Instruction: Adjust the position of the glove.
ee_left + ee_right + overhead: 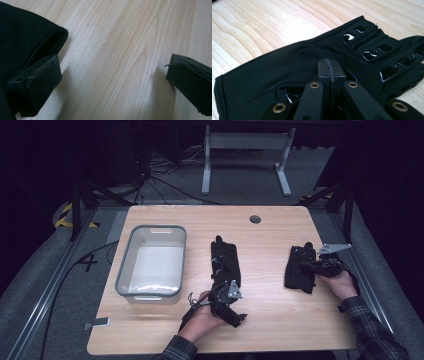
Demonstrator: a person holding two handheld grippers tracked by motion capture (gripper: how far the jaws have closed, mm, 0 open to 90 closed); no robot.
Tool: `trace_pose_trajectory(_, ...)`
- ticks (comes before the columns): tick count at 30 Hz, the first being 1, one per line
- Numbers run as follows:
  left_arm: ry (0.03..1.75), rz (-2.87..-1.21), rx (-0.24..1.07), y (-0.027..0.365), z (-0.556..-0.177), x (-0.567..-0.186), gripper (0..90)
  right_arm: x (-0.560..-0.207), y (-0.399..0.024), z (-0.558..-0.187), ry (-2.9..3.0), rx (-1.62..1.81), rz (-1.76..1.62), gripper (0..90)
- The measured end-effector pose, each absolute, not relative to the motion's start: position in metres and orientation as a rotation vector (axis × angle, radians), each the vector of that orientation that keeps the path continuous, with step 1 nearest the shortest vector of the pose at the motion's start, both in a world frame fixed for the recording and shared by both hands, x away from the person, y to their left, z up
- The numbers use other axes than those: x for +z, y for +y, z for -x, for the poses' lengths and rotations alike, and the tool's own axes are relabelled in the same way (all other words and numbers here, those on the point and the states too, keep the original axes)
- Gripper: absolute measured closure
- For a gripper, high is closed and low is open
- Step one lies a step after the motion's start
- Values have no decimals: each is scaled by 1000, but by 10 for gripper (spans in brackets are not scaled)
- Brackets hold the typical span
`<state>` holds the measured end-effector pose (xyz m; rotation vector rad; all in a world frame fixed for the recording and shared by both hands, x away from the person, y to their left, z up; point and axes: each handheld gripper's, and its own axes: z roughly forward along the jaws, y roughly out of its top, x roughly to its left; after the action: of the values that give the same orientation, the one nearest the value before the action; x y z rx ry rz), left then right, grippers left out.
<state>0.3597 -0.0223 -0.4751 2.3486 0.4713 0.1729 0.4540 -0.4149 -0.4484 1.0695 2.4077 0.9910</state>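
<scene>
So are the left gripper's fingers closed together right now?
No, the left gripper stands open: its two fingers are wide apart with bare wooden table between them.

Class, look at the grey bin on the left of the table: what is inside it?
The grey bin holds nothing visible: its pale floor shows bare. The strip of floor just behind its near wall is hidden. Both black gloves lie outside it on the table.

Left gripper (pixel 112 82) low, jaws wide apart, right gripper (pixel 331 71) jaws pressed together (tips meeting)
</scene>
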Motion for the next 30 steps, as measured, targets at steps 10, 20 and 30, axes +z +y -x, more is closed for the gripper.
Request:
trace_pose_trajectory(10,476,-2350,172,-22,-359,-475,0,-448,-407,-446,2454,1005,-1031,898)
trace_pose_trajectory(20,472,-2349,173,-22,-359,-475,0,-447,-390,-430,2519,993,-957,898)
trace_pose_trajectory(30,474,-2347,172,-22,-359,-475,0,-446,-381,-415,2565,993,-912,898)
